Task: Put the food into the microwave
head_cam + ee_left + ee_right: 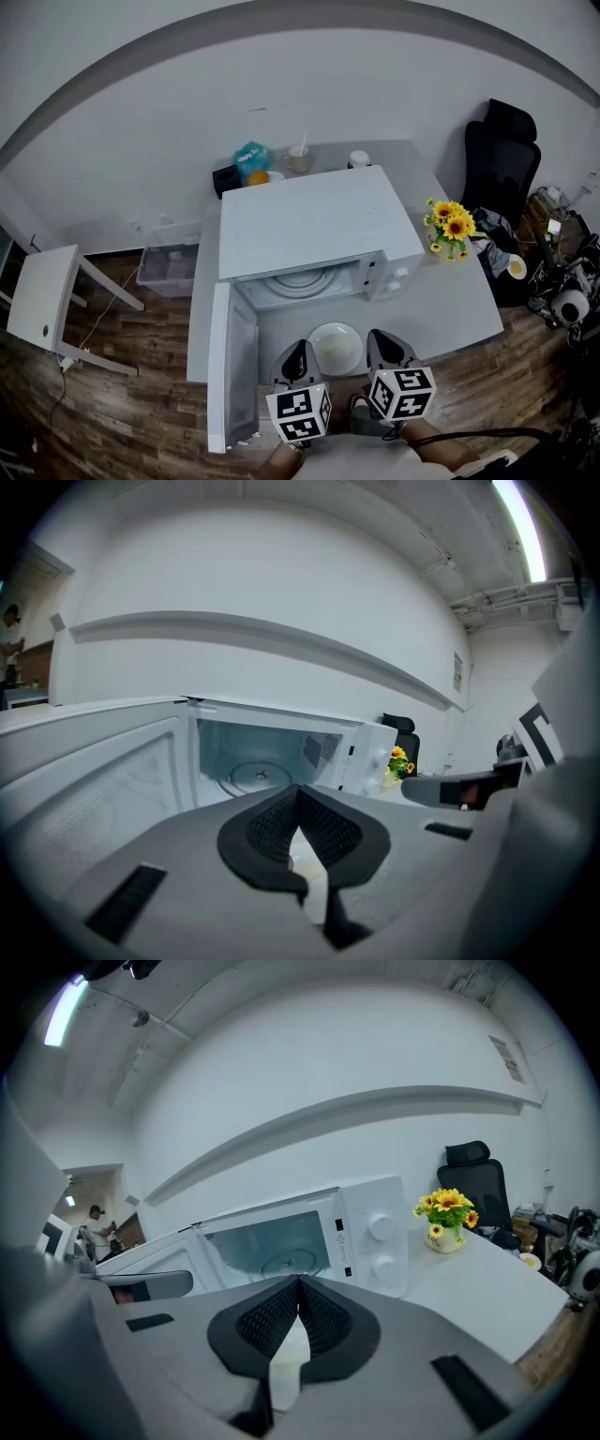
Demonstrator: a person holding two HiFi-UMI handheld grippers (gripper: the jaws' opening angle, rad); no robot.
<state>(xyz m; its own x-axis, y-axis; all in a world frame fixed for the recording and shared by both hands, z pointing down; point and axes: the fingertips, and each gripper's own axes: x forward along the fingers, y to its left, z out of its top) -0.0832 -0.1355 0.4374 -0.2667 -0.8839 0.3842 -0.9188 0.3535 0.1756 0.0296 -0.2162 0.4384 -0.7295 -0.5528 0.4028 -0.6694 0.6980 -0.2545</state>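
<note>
Now left tongs [300, 349] and right tongs [379, 337], both pinched shut, flank the plate [336, 348].

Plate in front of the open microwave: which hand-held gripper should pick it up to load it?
Right, probably. The plate lies between both, but the open microwave door crowds the left hand-held gripper; the right hand-held gripper has bare table beside it. Both are shut.

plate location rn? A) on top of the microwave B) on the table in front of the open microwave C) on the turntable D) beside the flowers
B: the plate sits on the table before the open microwave, whose turntable is bare.
</note>
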